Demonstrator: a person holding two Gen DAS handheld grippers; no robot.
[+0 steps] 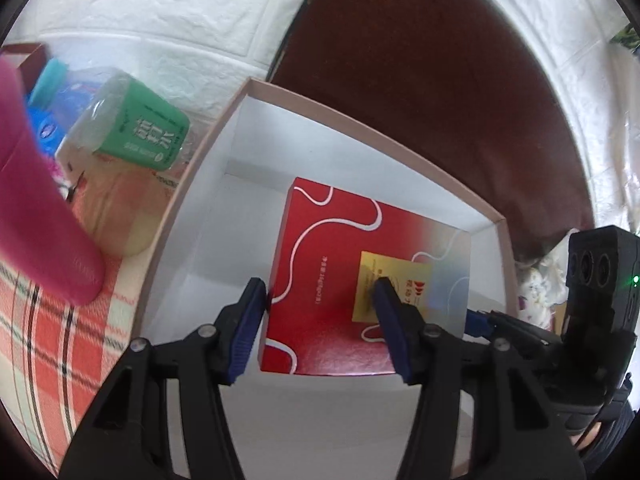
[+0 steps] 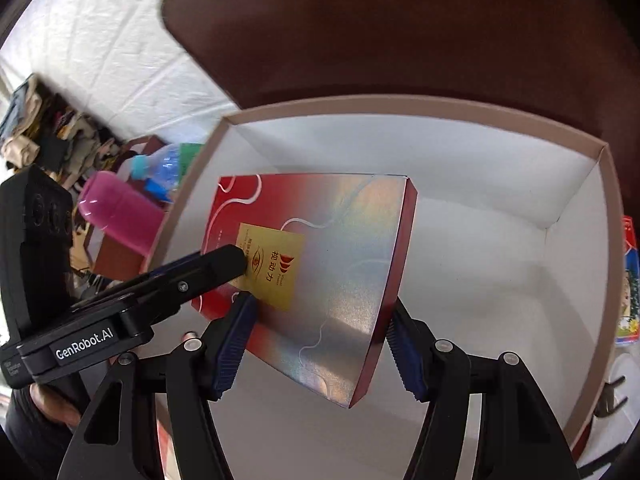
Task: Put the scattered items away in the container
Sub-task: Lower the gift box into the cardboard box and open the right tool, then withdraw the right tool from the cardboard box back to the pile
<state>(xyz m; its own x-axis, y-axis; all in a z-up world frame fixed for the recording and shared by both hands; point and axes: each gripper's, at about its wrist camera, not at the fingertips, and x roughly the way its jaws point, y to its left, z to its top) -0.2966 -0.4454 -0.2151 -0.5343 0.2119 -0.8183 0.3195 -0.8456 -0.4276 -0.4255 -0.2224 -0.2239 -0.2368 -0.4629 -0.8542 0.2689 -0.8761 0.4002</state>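
container: open beige-rimmed box with white inside, took most of both views; floor bare apart from the one item.
red gift box: flat red-and-holographic box with gold label sat inside the container, tilted, near corner raised, not yet flat on the floor.
right gripper: straddled the box's near corner, one pad on the top face, one against the right edge; looked clamped on it.
left gripper: jaws half-wide, one pad at the left edge, other over the label; grip unclear, couldn't tell.
leftovers: pink bottle and green-labelled water bottle were outside, left of the wall.
advice: lower level, seat it toward one wall, release only once flat, keep room for bottles.
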